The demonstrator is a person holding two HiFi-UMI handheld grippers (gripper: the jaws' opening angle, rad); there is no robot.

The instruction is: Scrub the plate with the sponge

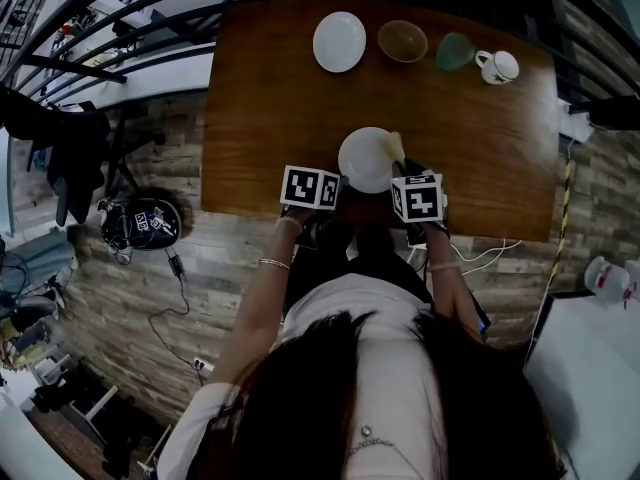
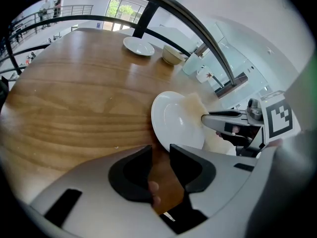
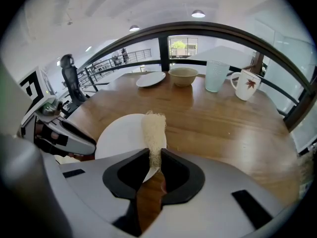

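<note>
A white plate [image 1: 365, 160] lies near the table's front edge, also seen in the left gripper view as plate [image 2: 173, 120] and in the right gripper view as plate [image 3: 121, 135]. My left gripper [image 2: 161, 151] is shut on the plate's near-left rim. My right gripper [image 3: 155, 155] is shut on a pale, fibrous sponge [image 3: 154, 130], which stands up between the jaws and rests against the plate's right side. In the head view the sponge [image 1: 397, 148] lies at the plate's right edge, between both grippers' marker cubes.
At the table's far side stand a second white plate [image 1: 340, 41], a beige bowl [image 1: 403, 40], a pale green glass [image 1: 455, 51] and a white mug [image 1: 498, 66]. Bare wood [image 1: 270, 108] stretches between them and the grippers. A railing runs behind the table.
</note>
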